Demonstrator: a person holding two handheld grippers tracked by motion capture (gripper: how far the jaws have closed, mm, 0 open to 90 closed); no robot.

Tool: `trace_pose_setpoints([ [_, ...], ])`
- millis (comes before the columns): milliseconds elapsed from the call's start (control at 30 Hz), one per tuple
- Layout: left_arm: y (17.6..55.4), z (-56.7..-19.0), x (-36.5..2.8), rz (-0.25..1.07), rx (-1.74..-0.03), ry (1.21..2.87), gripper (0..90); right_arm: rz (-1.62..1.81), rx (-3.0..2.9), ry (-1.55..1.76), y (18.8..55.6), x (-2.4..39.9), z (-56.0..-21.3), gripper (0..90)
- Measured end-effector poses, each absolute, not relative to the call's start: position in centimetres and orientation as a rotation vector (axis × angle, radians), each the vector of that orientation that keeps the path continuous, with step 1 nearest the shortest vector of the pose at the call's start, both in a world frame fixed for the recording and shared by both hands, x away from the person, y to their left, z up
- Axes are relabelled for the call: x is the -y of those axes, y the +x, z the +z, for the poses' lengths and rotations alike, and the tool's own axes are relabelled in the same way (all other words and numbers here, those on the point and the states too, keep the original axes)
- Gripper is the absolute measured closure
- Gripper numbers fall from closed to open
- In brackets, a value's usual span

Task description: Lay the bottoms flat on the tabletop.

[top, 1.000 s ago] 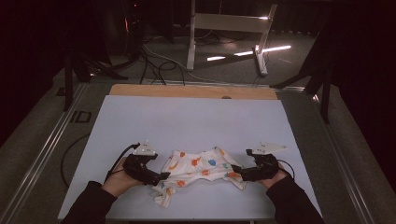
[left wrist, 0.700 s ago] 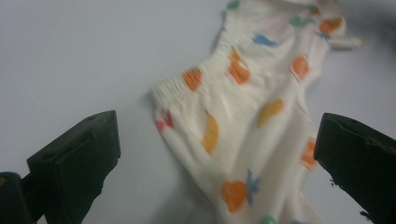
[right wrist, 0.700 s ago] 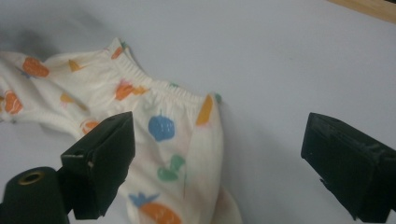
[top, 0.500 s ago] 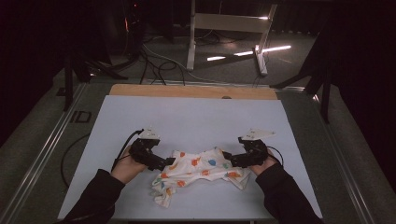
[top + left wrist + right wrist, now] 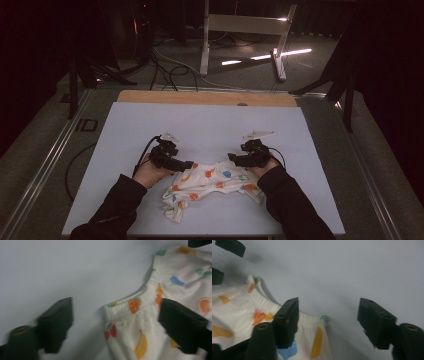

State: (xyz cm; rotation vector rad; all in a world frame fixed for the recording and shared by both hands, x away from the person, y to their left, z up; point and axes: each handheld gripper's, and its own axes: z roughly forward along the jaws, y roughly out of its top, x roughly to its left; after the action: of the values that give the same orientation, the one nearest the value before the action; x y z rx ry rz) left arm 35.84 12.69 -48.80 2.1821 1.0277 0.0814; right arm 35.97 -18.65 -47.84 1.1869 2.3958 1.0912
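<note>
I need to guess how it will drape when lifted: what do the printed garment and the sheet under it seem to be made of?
The garment looks like soft knit cotton, matte cream with printed fruit; the ribbed, gathered elastic hem and limp folds suggest that. The sheet looks like smooth, matte pale plastic or coated board, flat and unwrinkled; which one is unclear.

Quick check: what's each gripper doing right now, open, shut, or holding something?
Left gripper: open, fingers just closing around the waistband corner of the printed garment, not pressing yet.
Right gripper: open, fingers just closing, the other waistband corner between them.
</note>
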Motion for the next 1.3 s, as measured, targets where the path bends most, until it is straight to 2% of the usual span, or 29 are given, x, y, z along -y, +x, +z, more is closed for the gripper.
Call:
trace_pose_setpoints([
  [33,35.9,-49.1,-12.7,0.08,-1.035,2.184,17.4,1.081,-2.408,1.192,36.0,18.5,-48.0,39.4],
  [133,36.0,-49.7,-12.7,0.063,-1.047,2.188,30.2,1.026,-2.454,1.191,36.2,18.0,-48.7,47.6],
  [433,36.0,-51.0,-12.3,0.029,-1.036,2.223,48.7,0.902,-2.517,1.218,36.2,17.6,-50.4,64.4],
  [533,35.9,-51.1,-12.1,0.026,-1.03,2.224,55.8,0.886,-2.526,1.211,35.9,17.8,-50.7,77.0],
  [633,35.8,-51.1,-11.8,0.035,-1.02,2.228,64.1,0.873,-2.536,1.173,35.7,18.0,-51.0,83.8],
  [800,35.8,-51.2,-11.2,0.059,-1.012,2.25,81.5,0.876,-2.551,1.135,35.6,18.2,-50.9,85.7],
  [867,35.7,-51.3,-11.1,0.068,-0.994,2.256,84.6,0.876,-2.548,1.133,35.6,18.1,-50.8,85.8],
  [1300,36.3,-48.2,-11.8,0.172,-0.94,2.192,86.6,1.009,-2.448,1.095,35.5,18.6,-48.2,86.2],
])
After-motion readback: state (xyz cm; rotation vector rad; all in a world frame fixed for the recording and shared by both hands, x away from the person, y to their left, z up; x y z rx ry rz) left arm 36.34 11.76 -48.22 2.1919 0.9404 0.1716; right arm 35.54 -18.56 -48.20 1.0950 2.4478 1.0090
